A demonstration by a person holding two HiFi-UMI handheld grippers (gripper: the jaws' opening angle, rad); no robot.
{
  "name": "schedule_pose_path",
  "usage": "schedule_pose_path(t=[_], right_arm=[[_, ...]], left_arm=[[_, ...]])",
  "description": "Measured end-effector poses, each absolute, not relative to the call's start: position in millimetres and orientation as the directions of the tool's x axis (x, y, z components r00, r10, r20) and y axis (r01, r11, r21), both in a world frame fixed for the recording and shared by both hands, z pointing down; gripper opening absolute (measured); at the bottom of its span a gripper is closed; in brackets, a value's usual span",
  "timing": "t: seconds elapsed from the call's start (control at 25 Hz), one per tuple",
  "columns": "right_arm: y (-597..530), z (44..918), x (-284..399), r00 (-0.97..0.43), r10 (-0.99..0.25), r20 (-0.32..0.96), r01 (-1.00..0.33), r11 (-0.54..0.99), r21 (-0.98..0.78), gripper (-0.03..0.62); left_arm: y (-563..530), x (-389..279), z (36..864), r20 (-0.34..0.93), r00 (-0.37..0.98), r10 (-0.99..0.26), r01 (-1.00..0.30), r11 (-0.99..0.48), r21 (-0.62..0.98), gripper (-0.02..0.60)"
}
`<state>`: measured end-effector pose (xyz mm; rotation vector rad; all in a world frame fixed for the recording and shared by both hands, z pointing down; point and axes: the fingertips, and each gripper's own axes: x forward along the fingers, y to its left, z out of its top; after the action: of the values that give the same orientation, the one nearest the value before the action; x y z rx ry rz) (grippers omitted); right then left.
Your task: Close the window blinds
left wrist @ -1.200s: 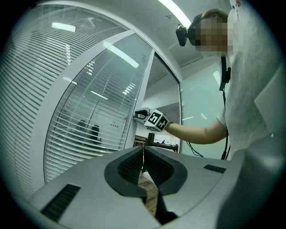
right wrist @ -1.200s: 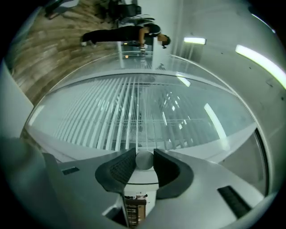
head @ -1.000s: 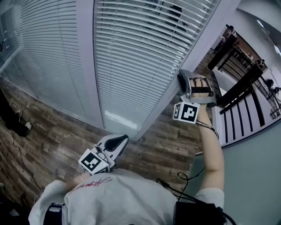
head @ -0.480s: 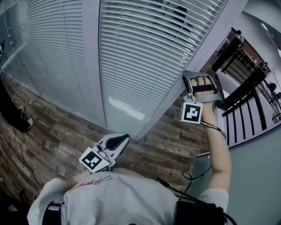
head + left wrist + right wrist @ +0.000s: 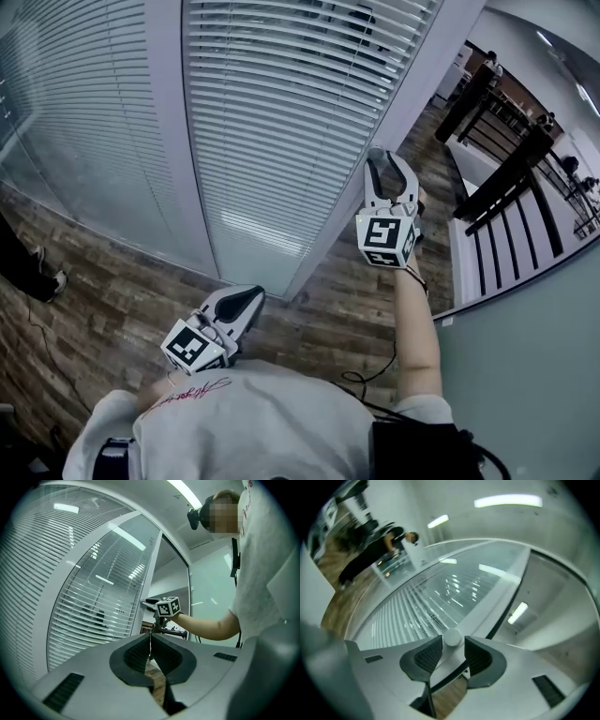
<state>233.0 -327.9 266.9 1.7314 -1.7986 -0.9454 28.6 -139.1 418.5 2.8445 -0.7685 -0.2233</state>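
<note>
White slatted blinds [image 5: 281, 112] hang behind glass, their slats part-open. A small round white knob [image 5: 453, 638] stands out from the pale window frame [image 5: 412, 84] to the right of the blinds. My right gripper [image 5: 387, 157] is raised against that frame, and its dark pads sit on either side of the knob, shut on it [image 5: 453, 644]. The knob is hidden in the head view. My left gripper [image 5: 255, 294] hangs low by the person's chest, shut with nothing in it [image 5: 150, 641], pointing toward the right gripper [image 5: 149, 604].
A second blinds pane [image 5: 84, 103] lies to the left behind a frame post [image 5: 173, 141]. Dark railings [image 5: 511, 187] stand at the right. Wood floor [image 5: 112, 300] runs below the window. Someone's shoes [image 5: 42, 267] show at the left edge. A cable [image 5: 375, 367] trails from the right arm.
The right gripper has rolled about its own axis at the frame, swinging its marker cube round and left. The left gripper has stayed put.
</note>
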Motion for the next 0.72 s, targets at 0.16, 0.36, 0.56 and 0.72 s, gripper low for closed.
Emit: schedule_pose_path(t=[0.16,0.36,0.56,0.72], right_arm=[[-328.7,271.4,231.1,-0.094,-0.98,-0.177,-0.869,-0.006,0.495,0.135],[-336.0,260.0,232.8,-0.05,-0.973,-0.225,-0.907,-0.05,0.418,0.135],[-334.9,258.0,231.0,0.002,-0.958,-0.285,-0.855,-0.149,0.497,0.135],[-336.6,256.7,227.3,0.009,-0.952,-0.307,-0.748,-0.21,0.629,0.132]], left_arm=[[-137.4,29.9,423.9,-0.096,0.857,-0.506,-0.479,-0.852,0.214,0.018],[-137.8,31.1,423.5,-0.1,0.847,-0.522,-0.492,-0.841,0.227,0.018],[-139.0,28.9,424.3,-0.101,0.842,-0.53,-0.499,-0.836,0.228,0.018],[-142.8,27.3,425.5,-0.098,0.838,-0.537,-0.504,-0.83,0.238,0.018]])
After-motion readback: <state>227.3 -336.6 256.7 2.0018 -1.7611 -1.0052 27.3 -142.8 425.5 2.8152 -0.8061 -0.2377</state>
